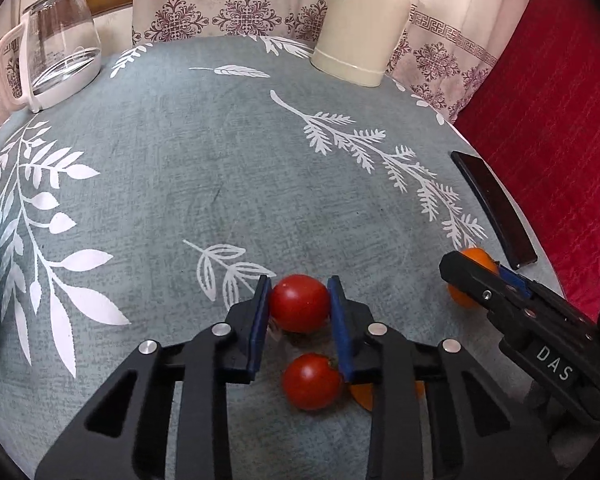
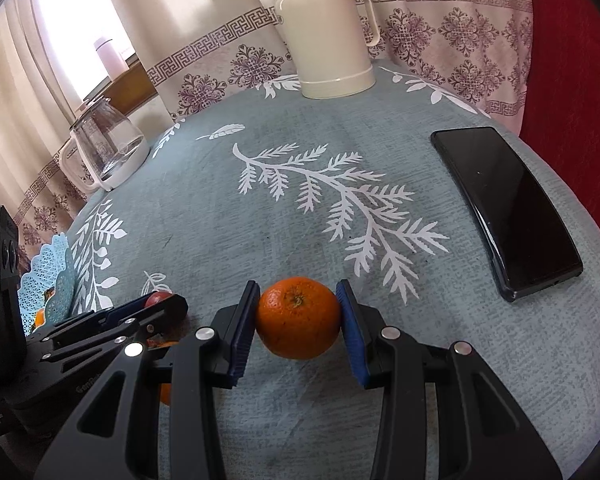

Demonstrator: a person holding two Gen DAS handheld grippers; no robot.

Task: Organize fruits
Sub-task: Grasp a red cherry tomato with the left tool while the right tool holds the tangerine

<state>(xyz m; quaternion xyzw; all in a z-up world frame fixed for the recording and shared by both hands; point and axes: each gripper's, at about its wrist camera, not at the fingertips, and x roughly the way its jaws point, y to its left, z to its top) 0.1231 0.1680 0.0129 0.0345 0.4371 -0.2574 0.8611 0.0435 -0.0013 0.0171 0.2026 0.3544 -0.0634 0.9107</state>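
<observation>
Near table edge [image 2: 580, 360], orange [image 2: 298, 318], phone [image 2: 508, 208]

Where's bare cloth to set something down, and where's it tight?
Free: the wide middle of the tablecloth, bordered by the glass kettle, white thermos and phone. Crowded: the near edge, where the left tongs grip a tomato above a second tomato, and the right tongs grip the orange.

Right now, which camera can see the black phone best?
The right wrist view. There the phone lies flat on the table's right side with its whole dark screen showing. The left wrist view catches only a thin slanted sliver of it near the table edge, beyond the right gripper.
</observation>
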